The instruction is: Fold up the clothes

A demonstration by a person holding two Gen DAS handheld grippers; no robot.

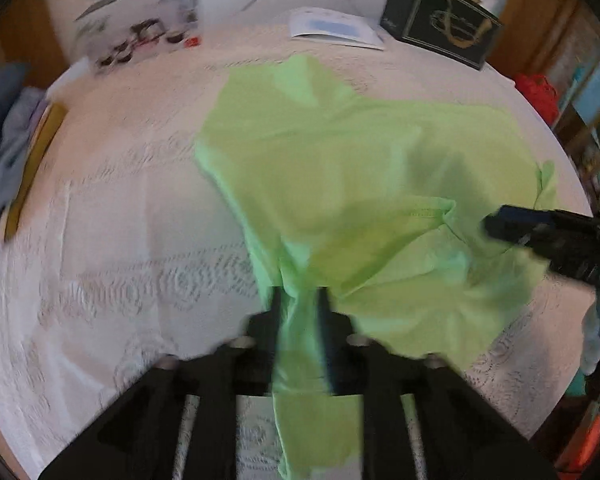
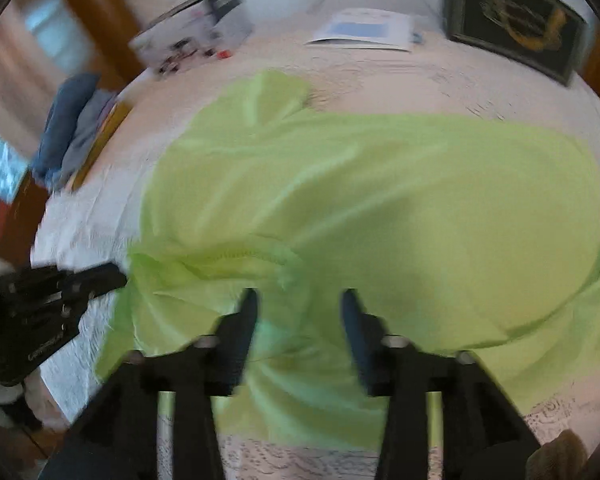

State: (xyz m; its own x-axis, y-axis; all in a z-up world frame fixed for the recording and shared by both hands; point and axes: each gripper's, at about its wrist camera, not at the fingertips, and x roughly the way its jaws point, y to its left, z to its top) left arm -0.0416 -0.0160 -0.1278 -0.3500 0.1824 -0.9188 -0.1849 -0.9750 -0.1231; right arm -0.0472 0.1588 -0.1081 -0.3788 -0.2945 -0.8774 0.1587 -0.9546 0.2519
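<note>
A light green garment (image 1: 340, 152) lies spread and rumpled on a white lace tablecloth (image 1: 132, 208). My left gripper (image 1: 300, 300) is shut on a bunched edge of the garment, and cloth hangs down between its fingers. My right gripper (image 2: 300, 300) is open just above the garment (image 2: 360, 192), with nothing between its fingers. The right gripper shows at the right of the left wrist view (image 1: 500, 224). The left gripper shows at the left of the right wrist view (image 2: 112, 274), at the garment's edge.
A printed box (image 1: 144, 28), a white leaflet (image 1: 336, 30) and a dark framed picture (image 1: 440, 20) stand at the table's far side. Blue folded clothes (image 2: 72, 120) lie at the left edge. Something red (image 1: 538, 88) sits off the table's right.
</note>
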